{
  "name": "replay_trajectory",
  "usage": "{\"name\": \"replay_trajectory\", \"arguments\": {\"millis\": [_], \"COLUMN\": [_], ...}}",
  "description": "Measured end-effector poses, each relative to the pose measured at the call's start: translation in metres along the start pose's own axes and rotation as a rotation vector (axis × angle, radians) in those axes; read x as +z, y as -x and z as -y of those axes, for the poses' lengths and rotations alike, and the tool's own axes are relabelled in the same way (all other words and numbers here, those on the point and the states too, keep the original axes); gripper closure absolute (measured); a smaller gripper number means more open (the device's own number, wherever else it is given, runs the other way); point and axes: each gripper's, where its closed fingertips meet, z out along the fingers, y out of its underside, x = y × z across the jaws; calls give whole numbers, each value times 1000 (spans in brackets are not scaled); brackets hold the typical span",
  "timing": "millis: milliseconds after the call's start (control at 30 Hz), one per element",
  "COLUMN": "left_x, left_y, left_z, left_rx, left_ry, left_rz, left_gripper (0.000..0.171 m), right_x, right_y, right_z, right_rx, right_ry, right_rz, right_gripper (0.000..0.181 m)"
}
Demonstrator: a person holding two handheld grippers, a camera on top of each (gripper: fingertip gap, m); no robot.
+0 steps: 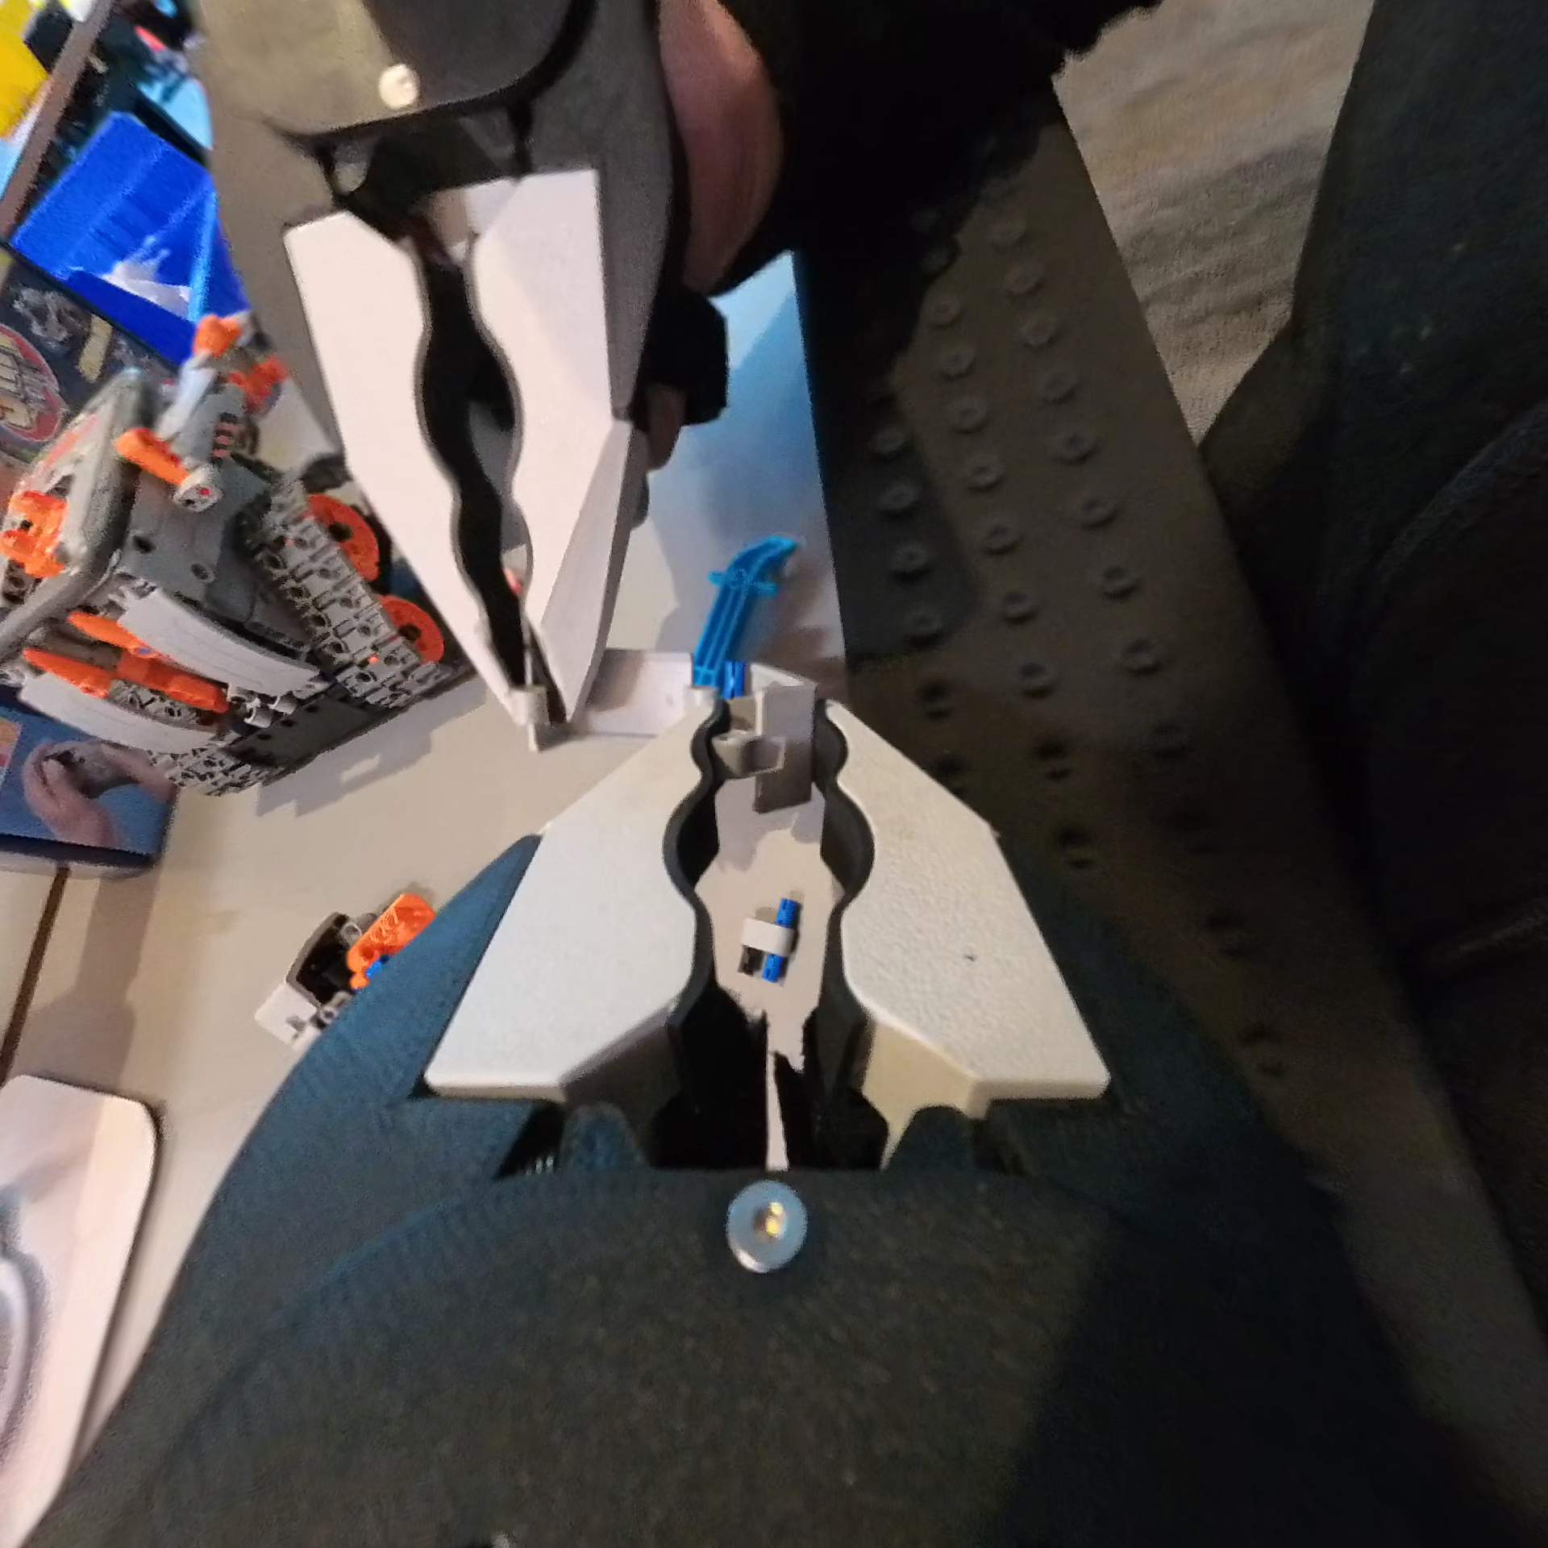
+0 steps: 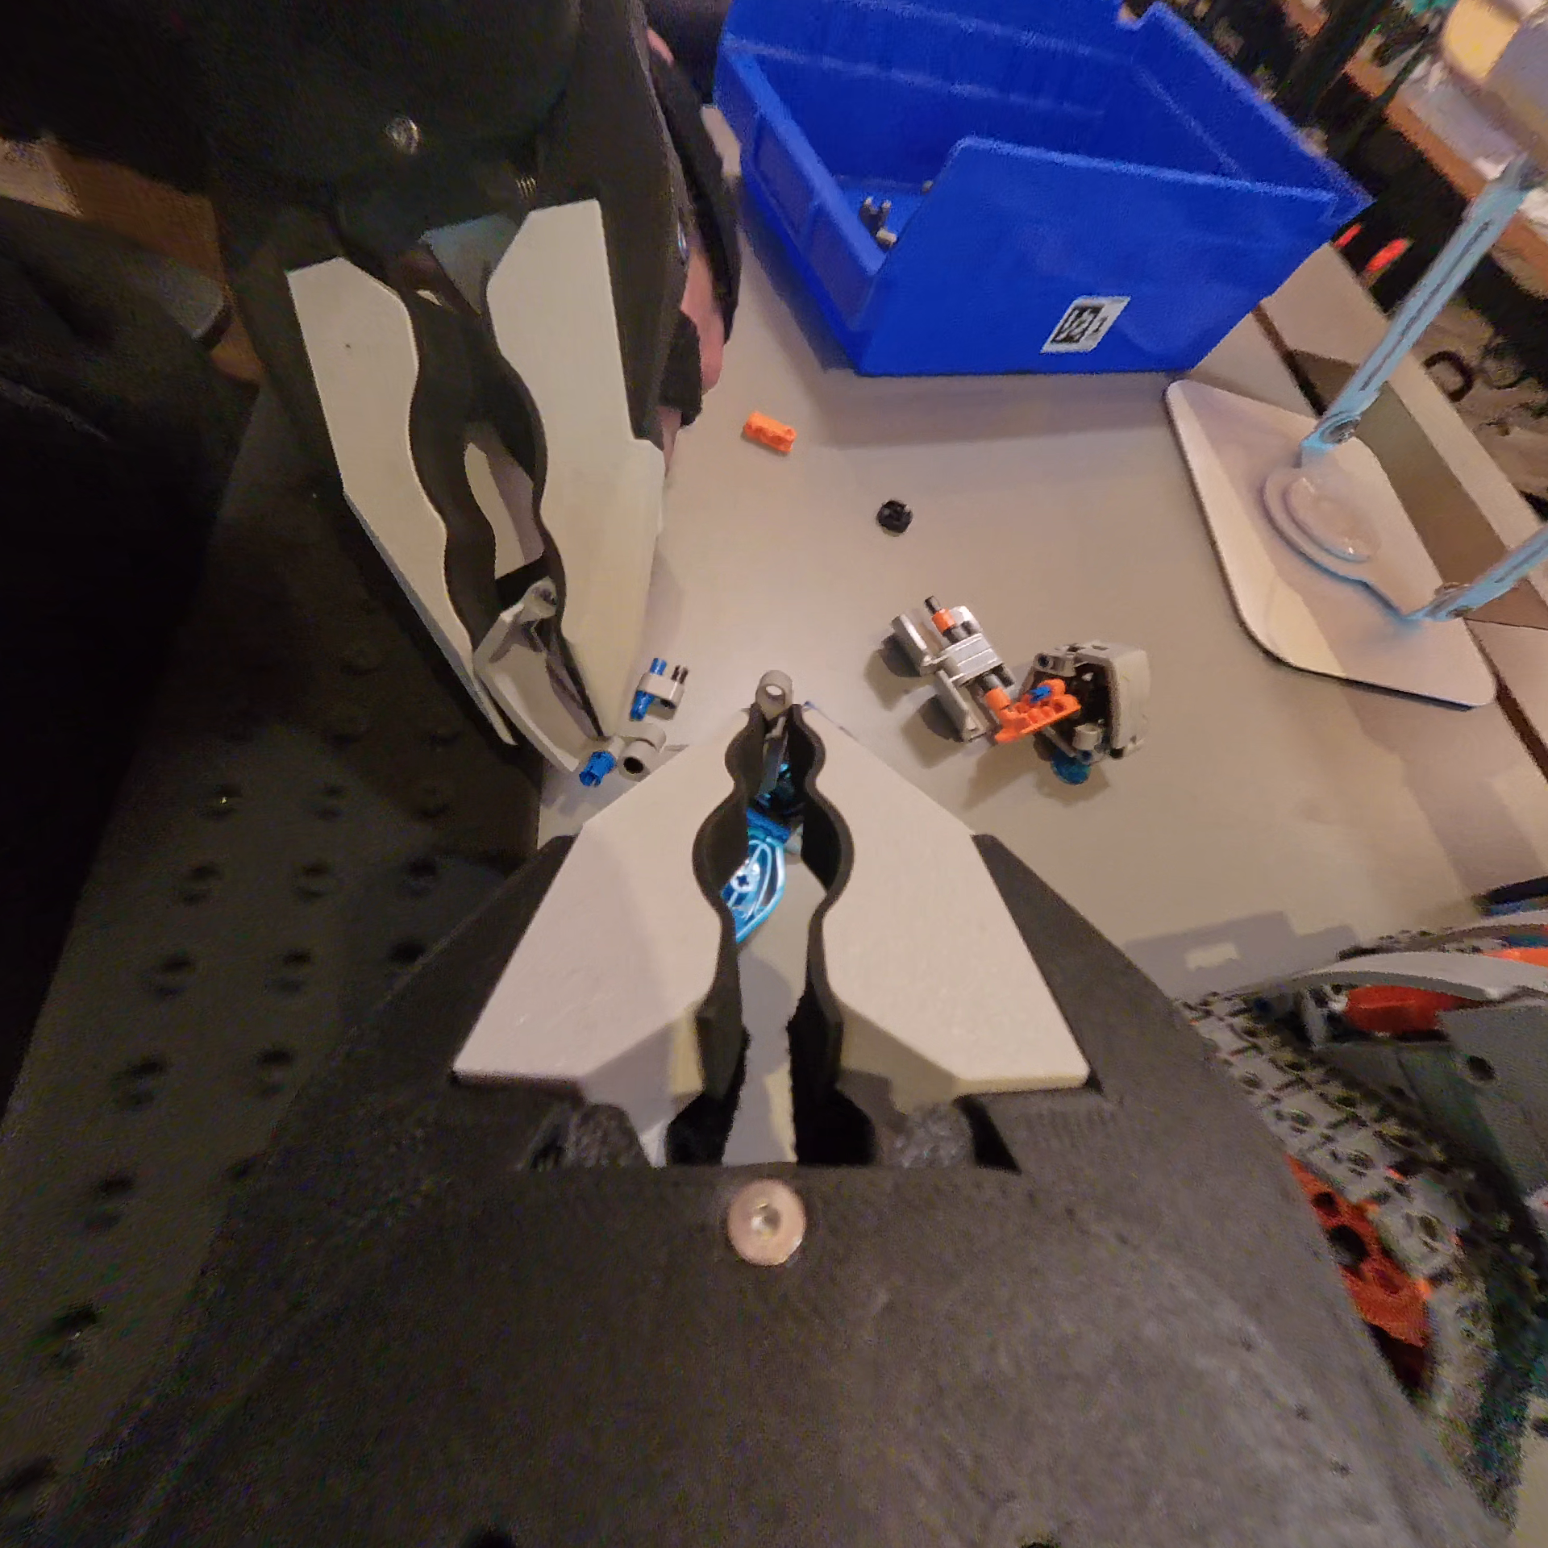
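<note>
Grey L-shaped brick piece (image 1: 775, 745) sits pinched in closed left gripper (image 1: 766, 712), w/ right gripper (image 2: 775, 712) clamped on grey liftarm w/ blue curved piece (image 2: 758, 879), tips nearly meeting over bench (image 2: 1005, 519) nr tracked model (image 1: 209, 603).

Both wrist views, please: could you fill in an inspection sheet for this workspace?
Surface: pale grey table, toy building parts scattered on it.
Held parts: grey bent part in left gripper; thin grey rod in right gripper, blue curved part showing between its fingers.
Clutter: orange piece, black round piece, grey-orange subassembly, pin connectors.
Grippers: both shut.
Cables: nothing seen.
Surroundings: blue bin, tracked model, white stand base, dimpled dark mat.
</note>
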Motion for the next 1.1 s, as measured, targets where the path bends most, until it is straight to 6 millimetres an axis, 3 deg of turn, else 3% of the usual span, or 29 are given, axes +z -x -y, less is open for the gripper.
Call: {"name": "replay_trajectory", "arguments": {"millis": [67, 133, 200, 333, 467, 600, 767, 933, 1100], "left_x": [-6, -15, -21, -25, -22, -26, -37, -39, -34], "left_y": [6, 13, 15, 12, 9, 21, 32, 39, 41], "left_z": [5, 12, 20, 32, 33, 40, 54, 54, 50], "left_rx": [-109, -216, -313, -447, -535, -619, -575, -596, -562], "left_ry": [-70, -163, -250, -337, -347, -427, -512, -532, -502], "left_rz": [-27, -61, -131, -281, -377, -393, -325, -291, -239], "left_gripper": [155, 156, 156, 156, 158, 155, 135, 133, 149], "right_x": [-13, -28, -35, -21, -7, -13, -23, -23, -21], "right_y": [-6, -9, 5, 30, 39, 31, 18, 13, 16], "right_z": [14, 27, 32, 24, 11, 19, 34, 36, 35], "right_rx": [-28, -81, -168, -276, -322, -100, 201, 249, 159], "right_ry": [-81, -145, -174, -95, -6, -83, -256, -284, -254], "right_rz": [-34, -65, -13, 63, 82, 149, 271, 272, 217], "right_gripper": [178, 163, 157, 157, 176, 177, 175, 174, 173]}}
